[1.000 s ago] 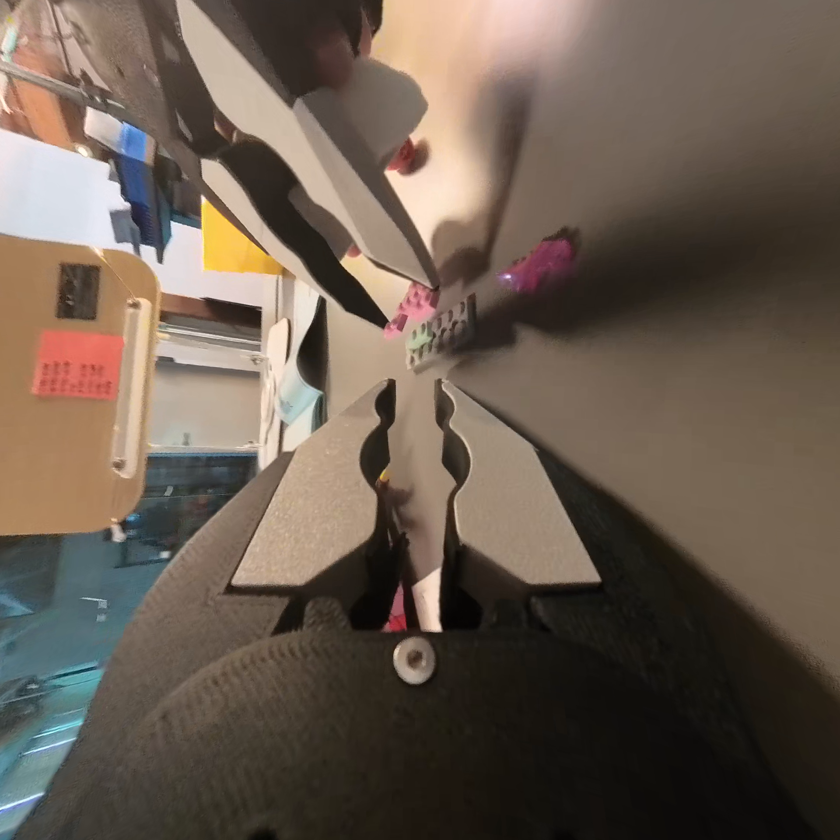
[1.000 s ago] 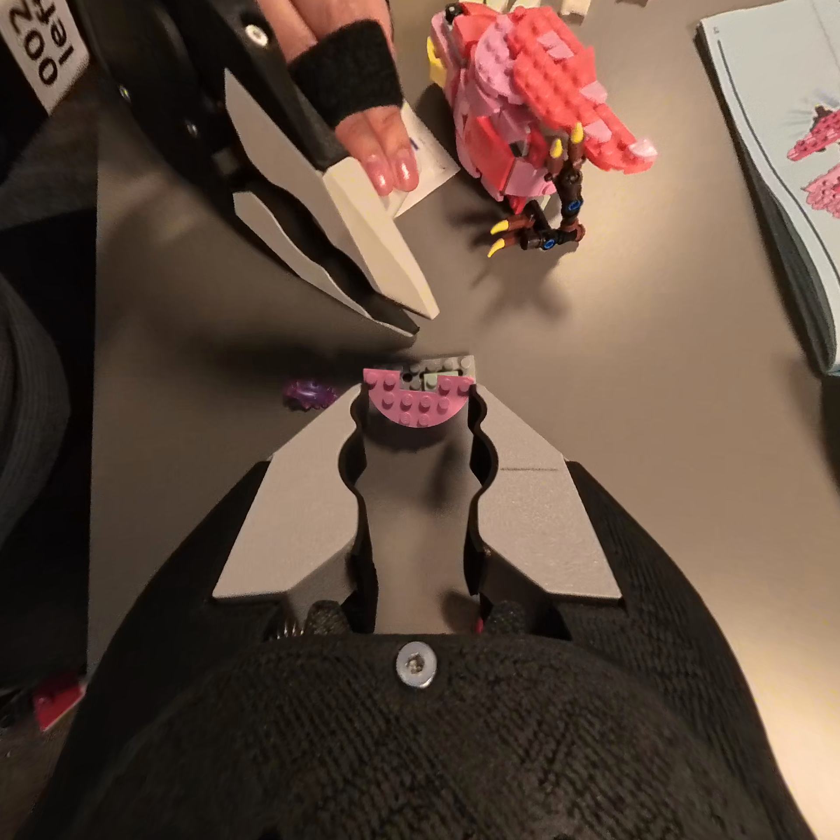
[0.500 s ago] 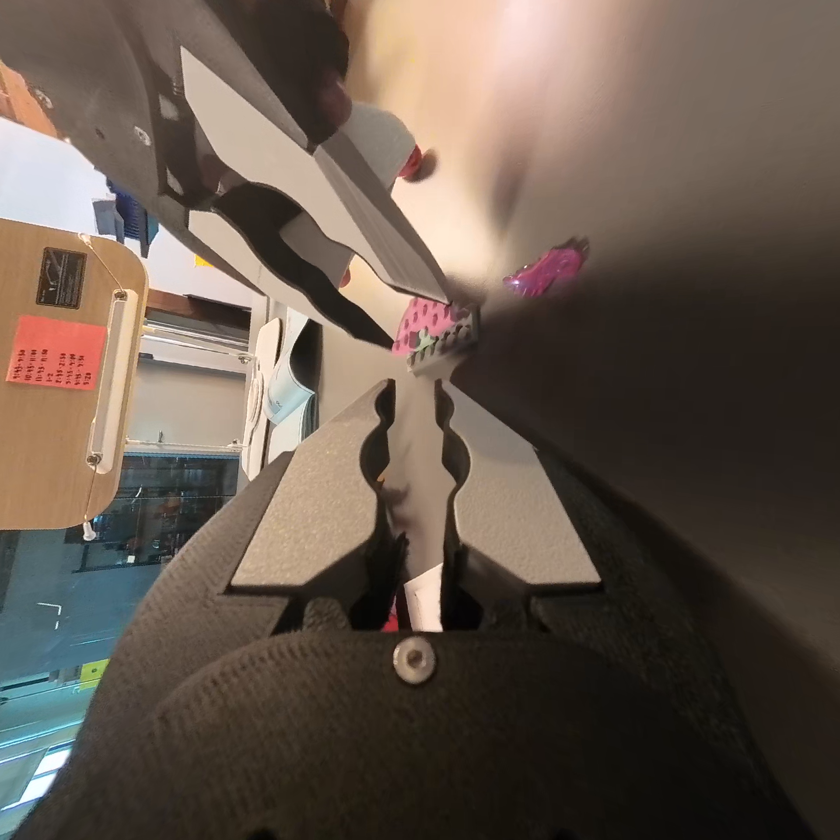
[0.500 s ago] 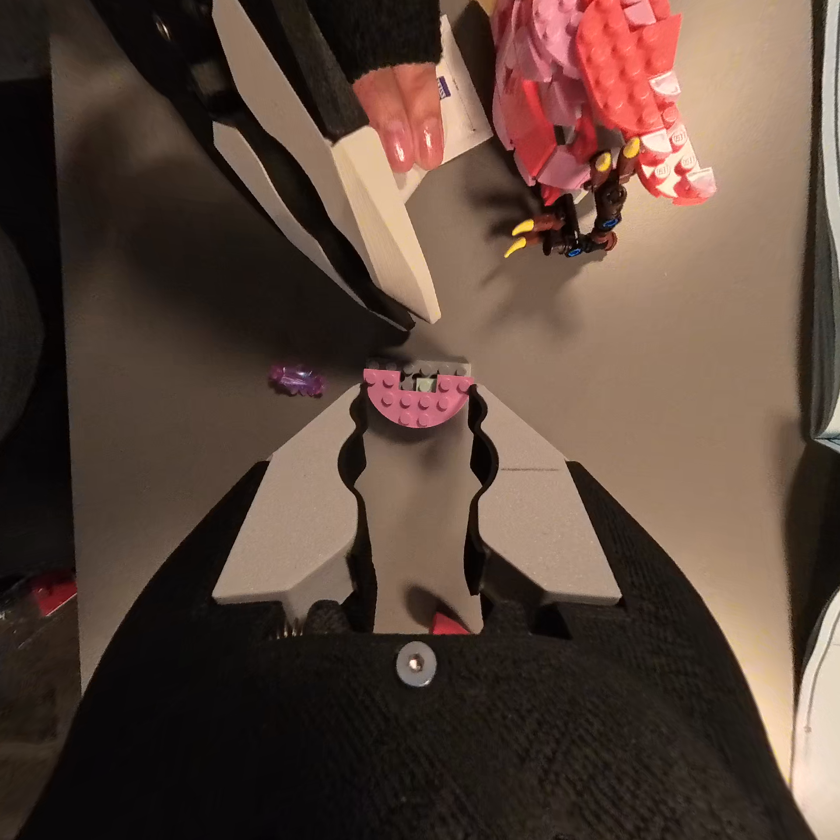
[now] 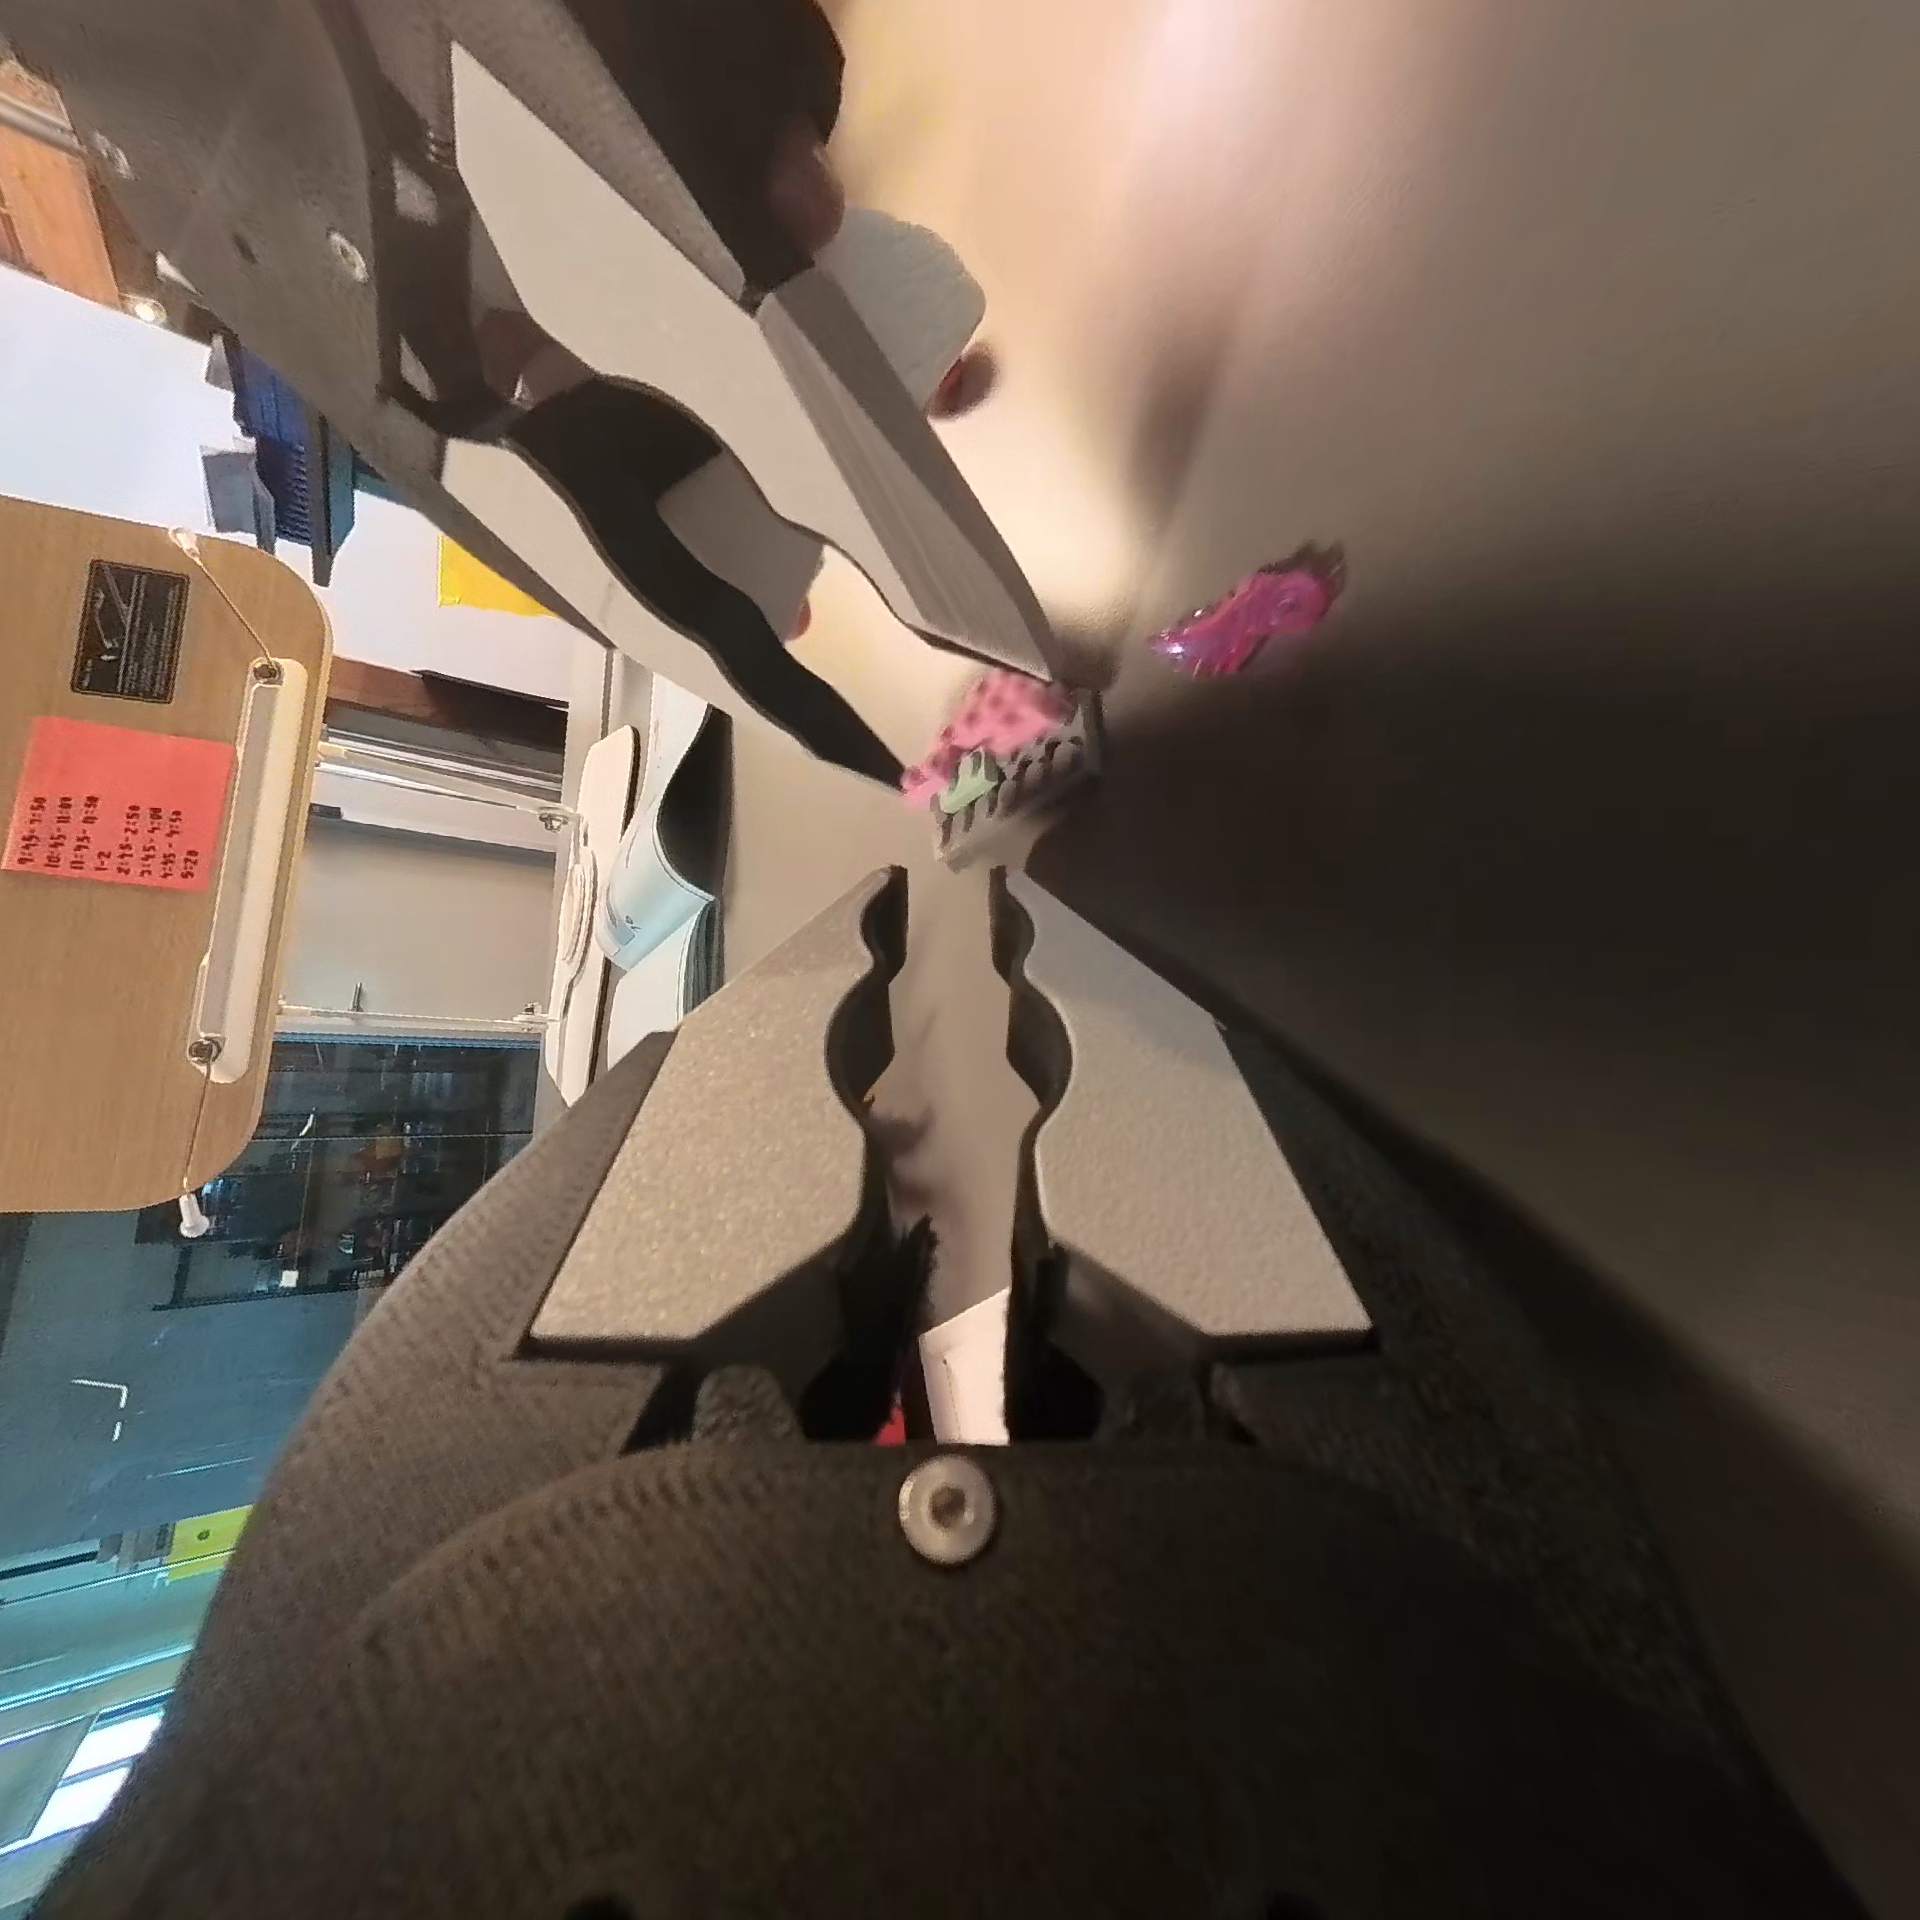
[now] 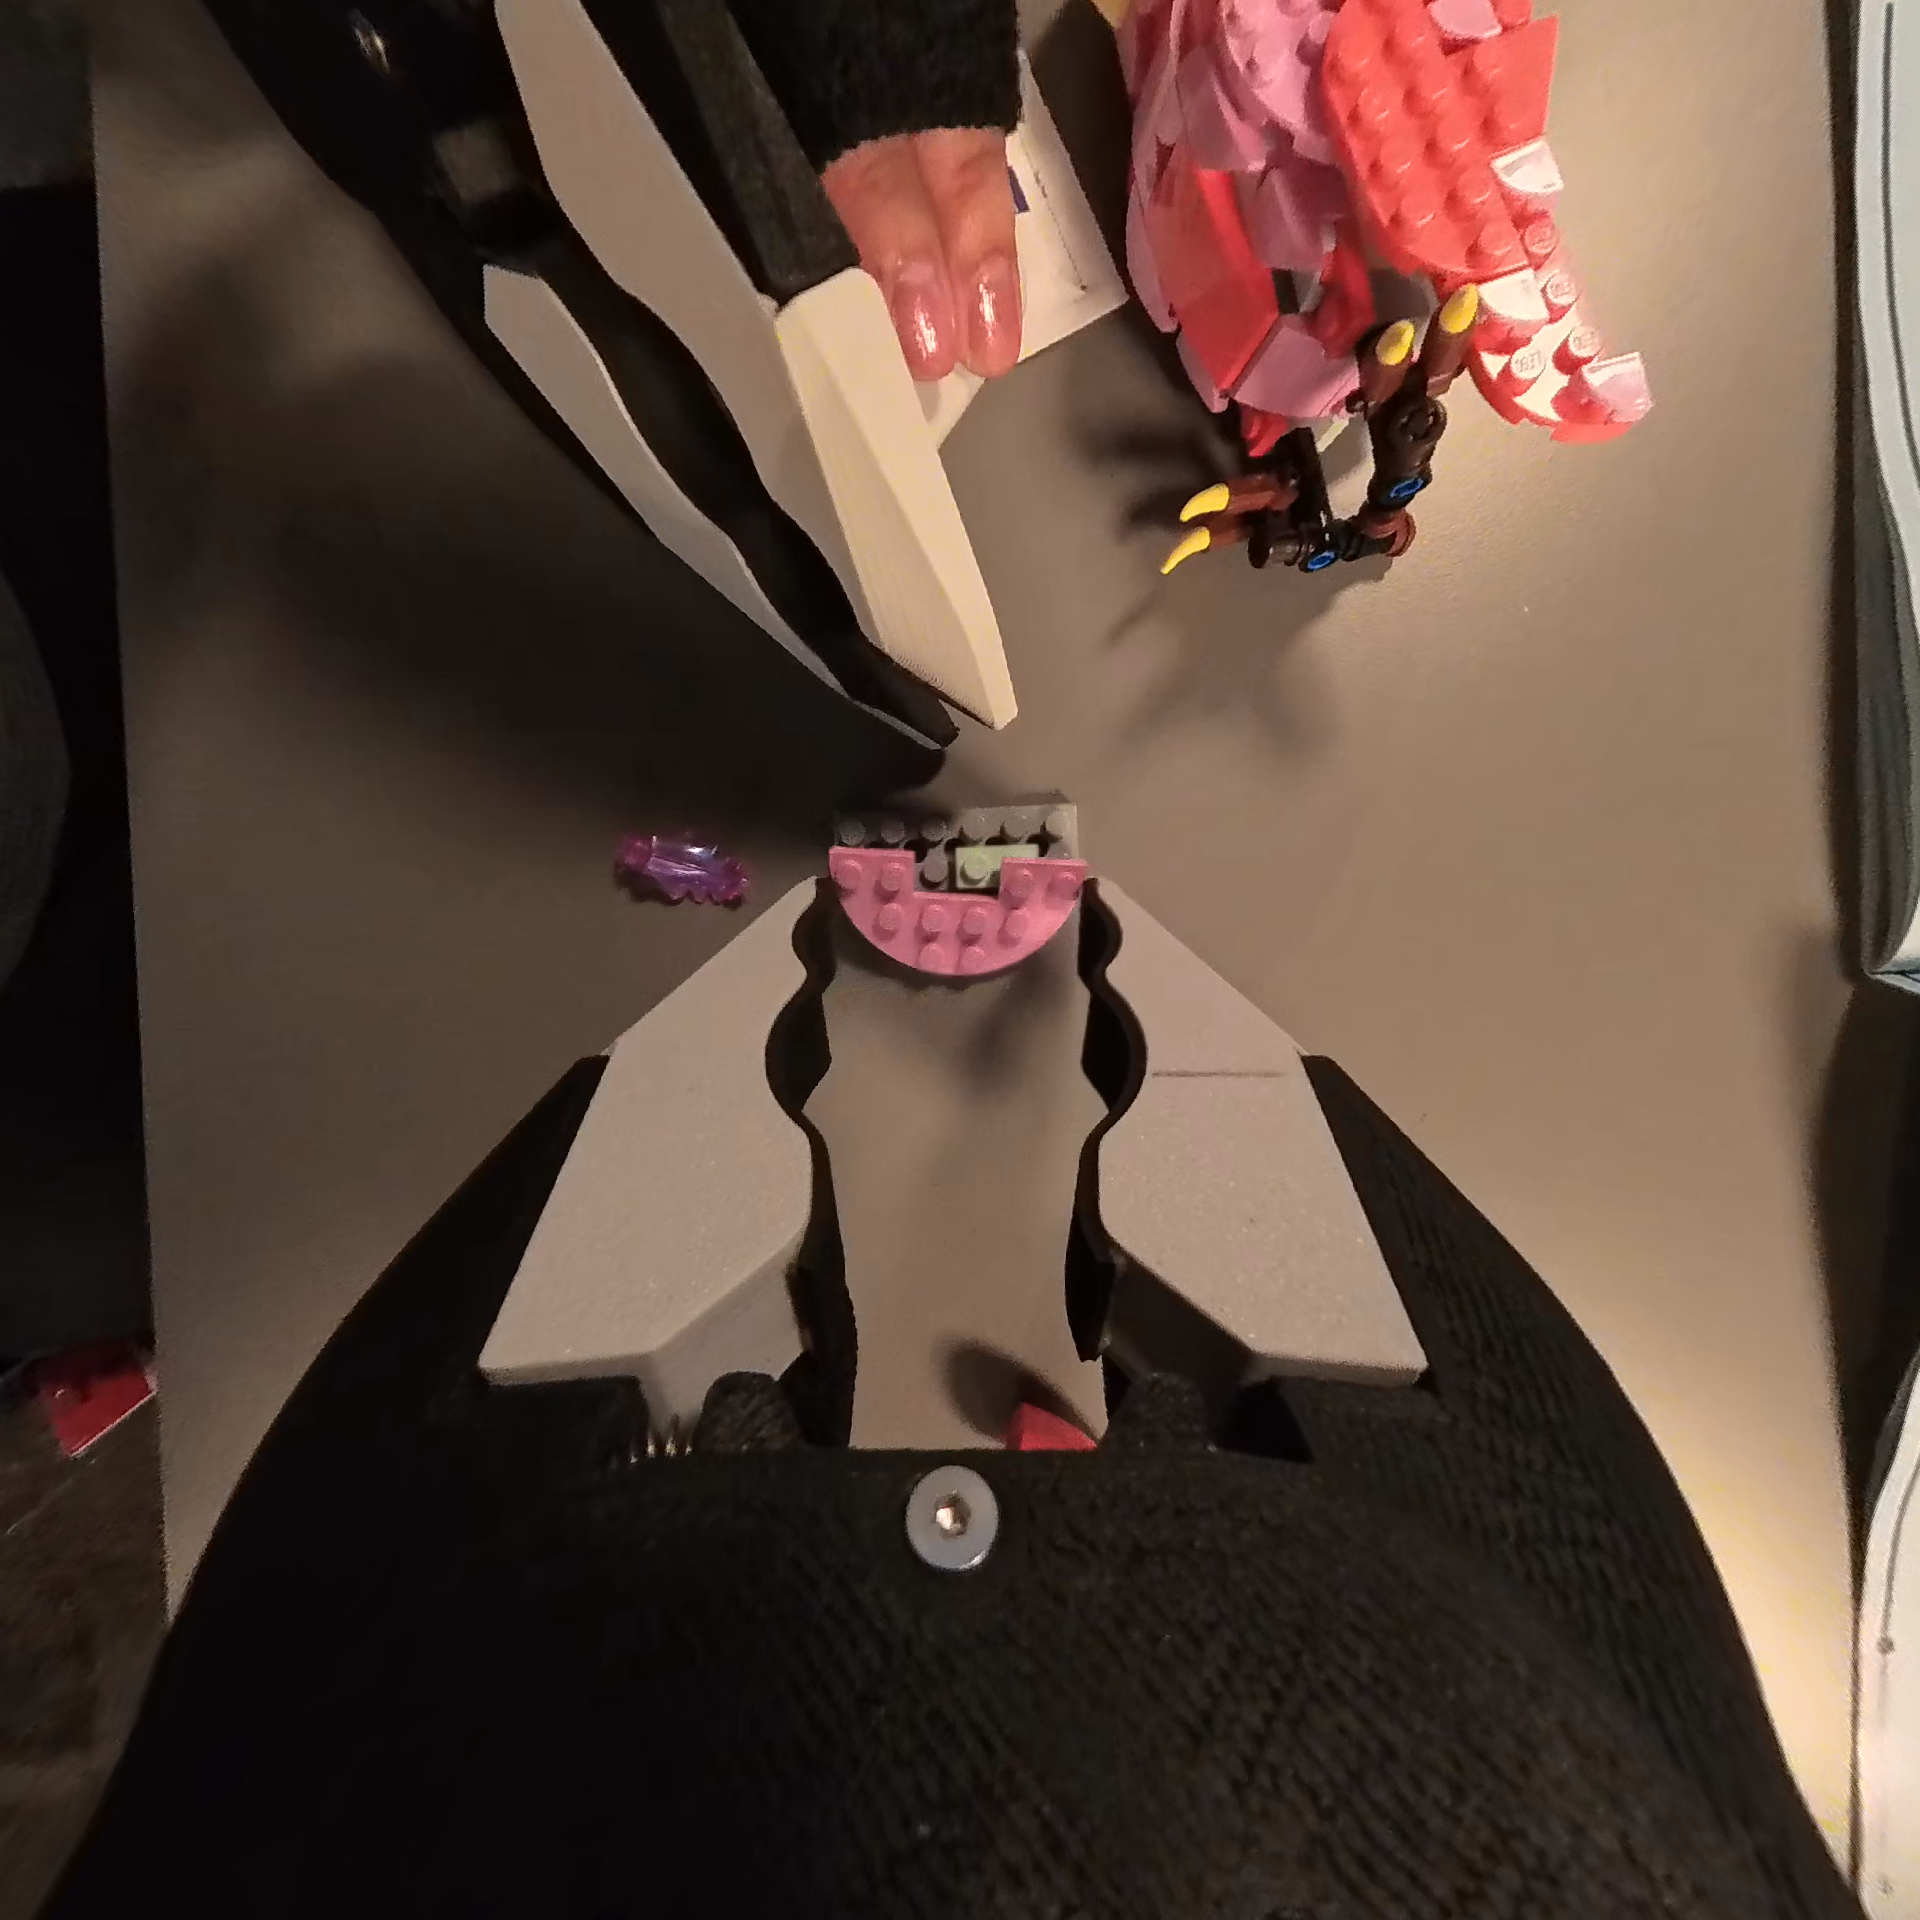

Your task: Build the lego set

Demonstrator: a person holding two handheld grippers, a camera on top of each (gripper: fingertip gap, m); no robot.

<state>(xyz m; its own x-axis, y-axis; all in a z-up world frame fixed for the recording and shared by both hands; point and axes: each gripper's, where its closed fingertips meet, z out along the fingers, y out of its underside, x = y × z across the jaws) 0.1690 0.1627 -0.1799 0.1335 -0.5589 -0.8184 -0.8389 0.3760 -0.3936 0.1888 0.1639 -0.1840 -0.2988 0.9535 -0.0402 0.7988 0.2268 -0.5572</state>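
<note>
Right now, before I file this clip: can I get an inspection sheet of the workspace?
Surface: grey table, unevenly lit.
Bricks at the grippers: pink half-round plate on a grey plate, with a small green piece in its notch.
Clutter: purple translucent piece, red-and-pink brick model, white card, red brick.
Grippers: right gripper has a fingertip at each end of the pink plate. Left gripper is narrowly open with nothing between its fingers, just short of the grey plate.
Cables: nothing seen.
Surroundings: wooden panel with a red sticker.
</note>
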